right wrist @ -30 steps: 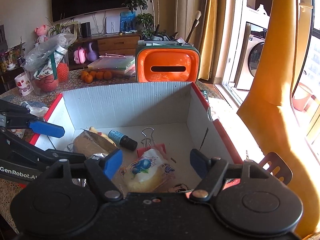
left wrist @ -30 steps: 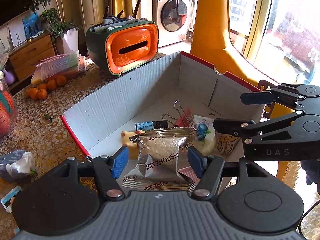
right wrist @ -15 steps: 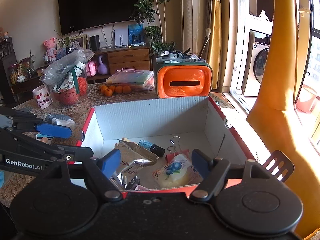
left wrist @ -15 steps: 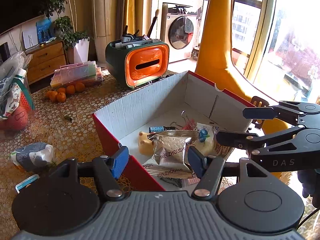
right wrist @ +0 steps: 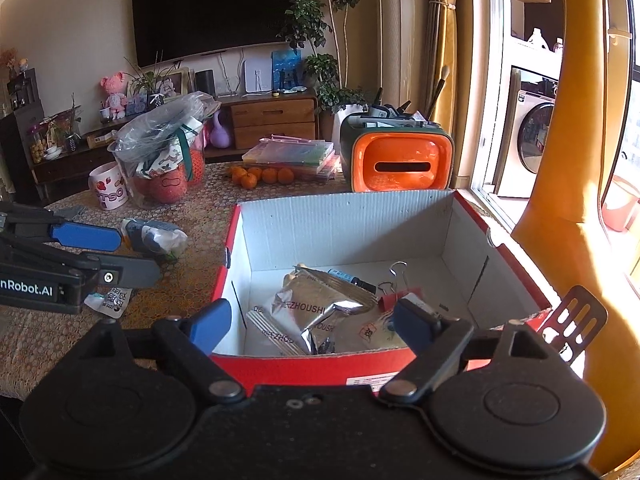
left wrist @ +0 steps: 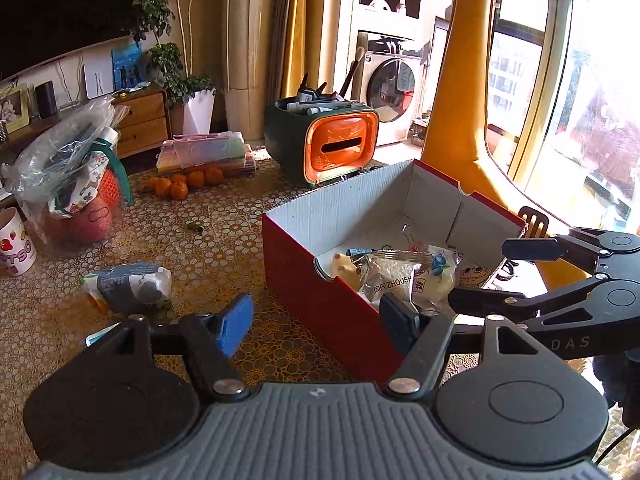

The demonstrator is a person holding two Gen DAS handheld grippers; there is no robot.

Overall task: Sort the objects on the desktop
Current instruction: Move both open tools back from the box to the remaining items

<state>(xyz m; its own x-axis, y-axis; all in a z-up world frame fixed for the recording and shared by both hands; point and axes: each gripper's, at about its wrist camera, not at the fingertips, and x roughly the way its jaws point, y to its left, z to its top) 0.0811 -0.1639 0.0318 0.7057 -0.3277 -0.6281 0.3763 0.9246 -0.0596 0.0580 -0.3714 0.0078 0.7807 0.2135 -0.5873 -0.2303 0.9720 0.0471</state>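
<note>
Left gripper (left wrist: 316, 326) hanging wide open, blue pads (left wrist: 234, 324) gripping nothing, hovering just outside the near-left corner of the red cardboard box (left wrist: 320, 292). Right gripper (right wrist: 316, 326) likewise spread wide and empty, poised over the box's near red wall (right wrist: 312, 362), touching nothing. Each gripper showing in the other's view: right one (left wrist: 492, 276) at the box's right side, left one (right wrist: 112, 256) out over the table, left of the box. Box sitting on a table under a gold lace-pattern cloth (left wrist: 224, 216). Lying inside the box: two silver foil snack packets (right wrist: 316, 308), a red binder clip (right wrist: 396, 294), a small dark bottle with a blue label (right wrist: 350, 276), a blueberry-print packet (left wrist: 438, 276), a yellowish item (left wrist: 344, 266) only partly showing. Resting on the cloth outside: a grey-blue tissue pack (left wrist: 128, 286), a small white sachet (right wrist: 114, 300) beneath the left gripper. Standing farther back: an orange-fronted green organizer (right wrist: 396, 160) full of pens and brushes, tangerines (right wrist: 262, 176), a stack of clear cases (right wrist: 294, 154), a plastic-wrapped bundle (right wrist: 164, 156), a white mug (right wrist: 108, 186). Beyond the table: a wall-mounted TV (right wrist: 216, 16), a wooden cabinet (right wrist: 272, 118), potted plants (right wrist: 320, 64), a washing machine (right wrist: 534, 140) by sunlit windows.
</note>
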